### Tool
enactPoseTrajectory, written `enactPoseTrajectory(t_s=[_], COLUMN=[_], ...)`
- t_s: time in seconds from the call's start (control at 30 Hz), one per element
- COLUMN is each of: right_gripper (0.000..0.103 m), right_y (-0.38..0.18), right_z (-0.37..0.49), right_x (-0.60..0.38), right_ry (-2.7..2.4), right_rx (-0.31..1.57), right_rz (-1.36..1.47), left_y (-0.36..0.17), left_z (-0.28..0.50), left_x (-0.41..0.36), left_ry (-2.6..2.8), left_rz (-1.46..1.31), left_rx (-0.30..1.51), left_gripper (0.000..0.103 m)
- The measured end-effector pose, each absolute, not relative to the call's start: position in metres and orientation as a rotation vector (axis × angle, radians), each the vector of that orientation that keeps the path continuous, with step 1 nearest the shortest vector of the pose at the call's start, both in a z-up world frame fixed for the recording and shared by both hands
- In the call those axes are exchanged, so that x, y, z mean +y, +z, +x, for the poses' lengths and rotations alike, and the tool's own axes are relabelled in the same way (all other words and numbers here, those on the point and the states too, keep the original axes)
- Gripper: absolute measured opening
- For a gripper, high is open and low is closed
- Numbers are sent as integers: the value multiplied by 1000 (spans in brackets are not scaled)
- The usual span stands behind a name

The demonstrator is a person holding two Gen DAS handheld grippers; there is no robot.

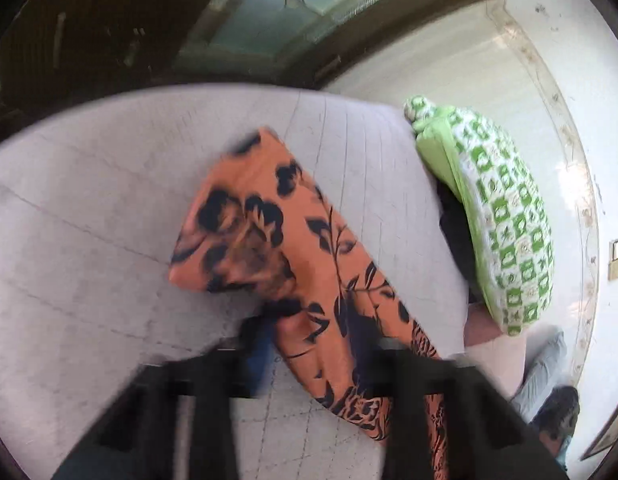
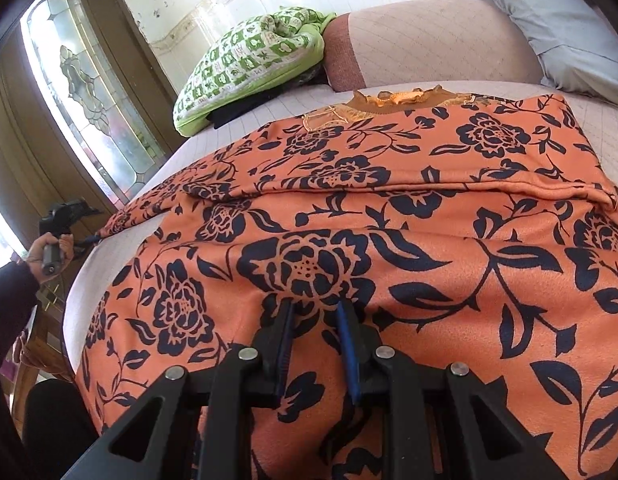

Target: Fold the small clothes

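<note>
An orange garment with a dark flower print [image 2: 389,220] lies spread over the pale bed cover [image 2: 109,260], neckline at the far side. My right gripper [image 2: 315,316] rests on its near part, the blue pads pinching a ridge of cloth between them. At the far left a hand [image 2: 49,248] holds my left gripper [image 2: 94,236] at the tip of the garment's sleeve. In the blurred left wrist view that sleeve [image 1: 269,216] runs out from my left gripper [image 1: 277,332] across the bed [image 1: 89,200], with the jaws closed on its near end.
A folded green and white patterned quilt [image 2: 249,64] lies on dark clothes at the bed's corner [image 1: 505,216]. A pink bolster [image 2: 429,40] and a grey pillow [image 2: 549,12] sit at the head. A door with leaded glass [image 2: 81,92] stands to the left. A person's leg [image 1: 549,372] is beside the bed.
</note>
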State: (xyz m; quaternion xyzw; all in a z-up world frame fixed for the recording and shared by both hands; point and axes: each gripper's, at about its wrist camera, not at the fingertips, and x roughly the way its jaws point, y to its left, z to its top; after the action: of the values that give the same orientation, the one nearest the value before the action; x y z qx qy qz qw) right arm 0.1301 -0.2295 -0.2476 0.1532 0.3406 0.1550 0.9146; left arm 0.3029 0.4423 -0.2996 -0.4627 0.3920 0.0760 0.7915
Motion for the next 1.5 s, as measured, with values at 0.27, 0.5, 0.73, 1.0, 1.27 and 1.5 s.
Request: enactPoseTrajectory(t_s=[0.27,0.5,0.73,1.0,1.27,1.5], right_gripper=[26,25,25,26,66,70], right_y=[-250,-247,-227,-219,-228,-228], right_z=[131,128,105,76,72,84], right_x=[-233,-241,-299,-386,-418,-402], right_ry=[336,364,313,153,69,98], right_rx=[694,695,558,362,342,416], right_rz=[356,412,574,824,976,870], left_y=[-251,-175,-125,-139,-197,-177], left_z=[315,322,309,298,290,292], left_x=[381,257,86,-108,-196,-116], left_ry=[104,-127,-370,-590,-640,-464], left_rz=[-672,-413,-238,-217,-118,-25], left_rx=[748,733,752,867,1046,905], left_gripper=[6,6,6,6,52,75])
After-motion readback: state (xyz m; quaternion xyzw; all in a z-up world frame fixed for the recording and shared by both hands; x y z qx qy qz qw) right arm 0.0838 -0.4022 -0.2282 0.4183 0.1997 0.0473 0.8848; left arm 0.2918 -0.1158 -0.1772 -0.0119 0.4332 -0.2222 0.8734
